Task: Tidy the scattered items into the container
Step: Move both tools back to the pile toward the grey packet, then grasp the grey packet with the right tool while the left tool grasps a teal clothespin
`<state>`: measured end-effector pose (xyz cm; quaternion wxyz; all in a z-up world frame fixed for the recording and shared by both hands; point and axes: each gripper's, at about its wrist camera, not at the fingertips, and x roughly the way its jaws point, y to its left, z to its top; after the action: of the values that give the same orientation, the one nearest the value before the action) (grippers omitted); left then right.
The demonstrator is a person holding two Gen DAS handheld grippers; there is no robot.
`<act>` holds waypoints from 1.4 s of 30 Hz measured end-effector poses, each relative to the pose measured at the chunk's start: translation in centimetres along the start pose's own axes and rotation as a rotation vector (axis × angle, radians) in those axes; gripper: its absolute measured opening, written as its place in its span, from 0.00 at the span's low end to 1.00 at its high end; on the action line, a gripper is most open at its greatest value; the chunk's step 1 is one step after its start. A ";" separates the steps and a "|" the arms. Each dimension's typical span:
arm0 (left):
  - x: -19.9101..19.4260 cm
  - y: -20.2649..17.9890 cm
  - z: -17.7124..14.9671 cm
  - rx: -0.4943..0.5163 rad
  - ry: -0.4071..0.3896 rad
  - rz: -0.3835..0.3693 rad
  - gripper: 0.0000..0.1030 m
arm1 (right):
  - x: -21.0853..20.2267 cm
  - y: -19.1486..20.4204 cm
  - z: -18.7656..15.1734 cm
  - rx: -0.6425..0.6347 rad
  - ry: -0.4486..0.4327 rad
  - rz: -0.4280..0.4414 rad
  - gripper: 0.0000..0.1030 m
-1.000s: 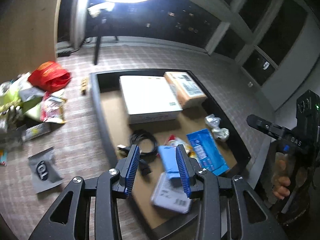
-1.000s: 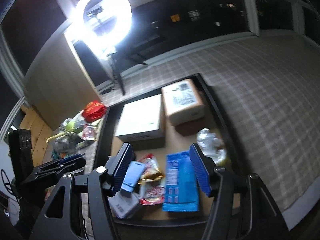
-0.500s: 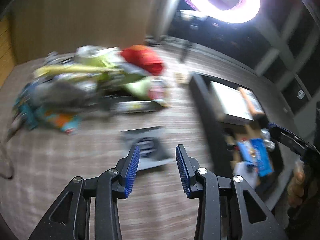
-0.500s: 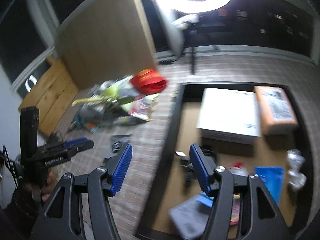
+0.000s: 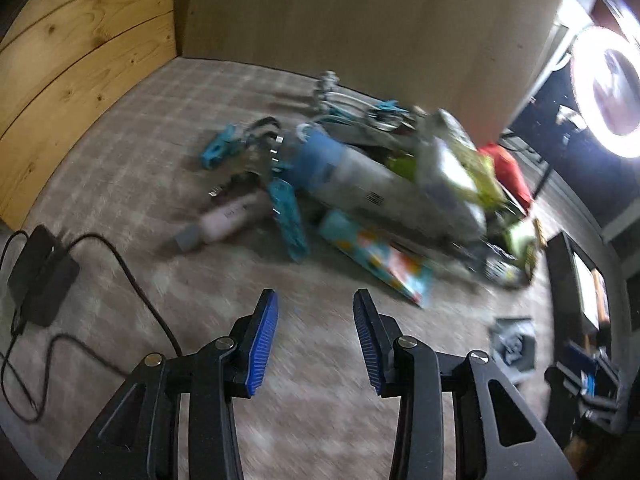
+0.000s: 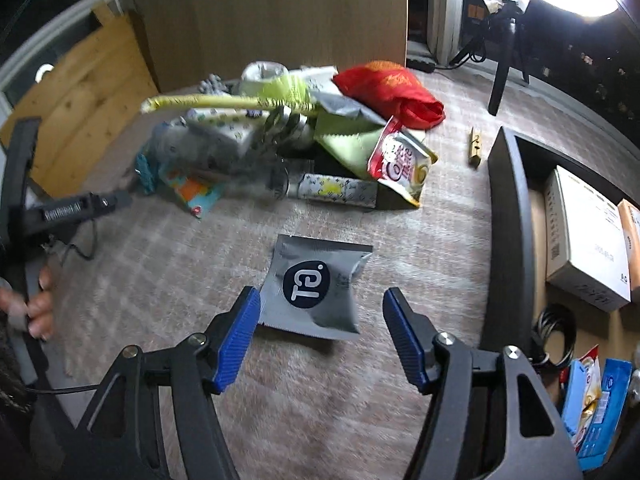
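Two grippers, nothing held | left gripper (image 5: 316, 334): fingers apart, bare carpet between | right gripper (image 6: 322, 326): jaws opening above grey sachet (image 6: 316, 286), frame centre | container (image 6: 506, 240): right edge.

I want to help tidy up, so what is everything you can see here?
grey pouch: 1, grey, dark round logo, alone on carpet
pile of packets: many, mixed colours, carpet by wooden panel
red bag: 1, red, at pile's edge
clothes peg: 1, wooden, carpet beside container
container: 1, black, right side
white box: 1, white, inside container
power adapter: 1, black, carpet at left
left gripper: 1, black, blue jaws open, empty
right gripper: 1, black, blue jaws opening over pouch, not gripping
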<state>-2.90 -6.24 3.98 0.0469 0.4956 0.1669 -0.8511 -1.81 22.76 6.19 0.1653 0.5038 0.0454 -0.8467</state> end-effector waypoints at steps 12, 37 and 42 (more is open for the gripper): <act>4.7 1.2 3.0 0.060 0.005 0.037 0.37 | 3.3 2.0 0.5 0.024 0.074 -0.135 0.65; 2.0 5.4 0.9 -0.008 -0.026 -0.047 0.13 | 2.9 0.4 0.6 0.094 0.103 0.023 0.12; 1.3 6.3 -0.3 -0.026 -0.001 -0.108 0.13 | 2.4 0.2 0.4 0.103 0.097 0.051 0.11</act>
<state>-1.80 -11.93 1.20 0.0076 0.4848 0.2042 -0.8504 -3.12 21.97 4.33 0.1584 0.5530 -0.0034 -0.8180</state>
